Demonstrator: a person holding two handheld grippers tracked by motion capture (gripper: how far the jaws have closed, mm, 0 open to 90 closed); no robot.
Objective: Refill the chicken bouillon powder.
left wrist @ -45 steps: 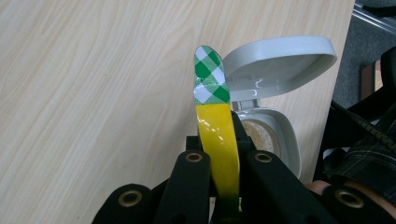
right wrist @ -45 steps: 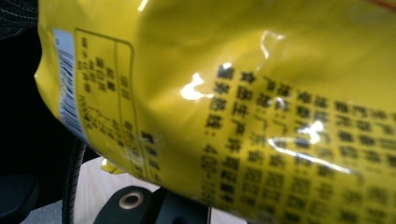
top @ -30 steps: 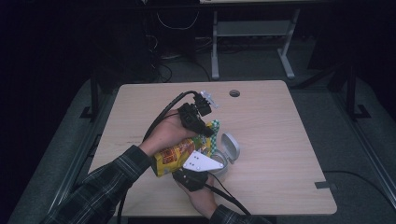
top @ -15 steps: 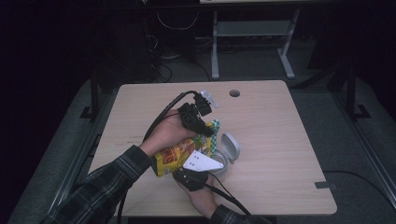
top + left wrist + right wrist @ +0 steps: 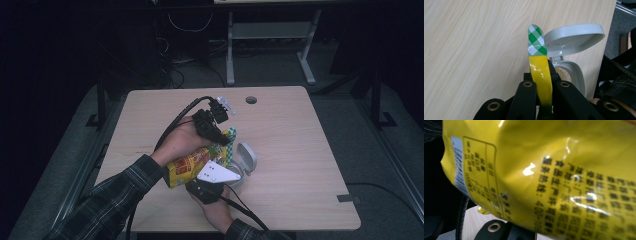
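Yellow snack bag [image 5: 187, 165] lying lengthwise toward open grey case [image 5: 246, 157], left fingers [image 5: 525, 100] clamping its checked end, right fingers' state unclear.

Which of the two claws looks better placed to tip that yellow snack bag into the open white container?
Probably the left claw: its jaws are shut on the yellow snack bag, and the open white container sits just past the bag's green-checked end.

Light wood-grain table [image 5: 300, 130] with a round cable hole [image 5: 251, 100] near its far edge, grey carpeted floor [image 5: 380, 150] around it, pale metal desk frame [image 5: 270, 35] behind, dark cables [image 5: 190, 60] on the floor.
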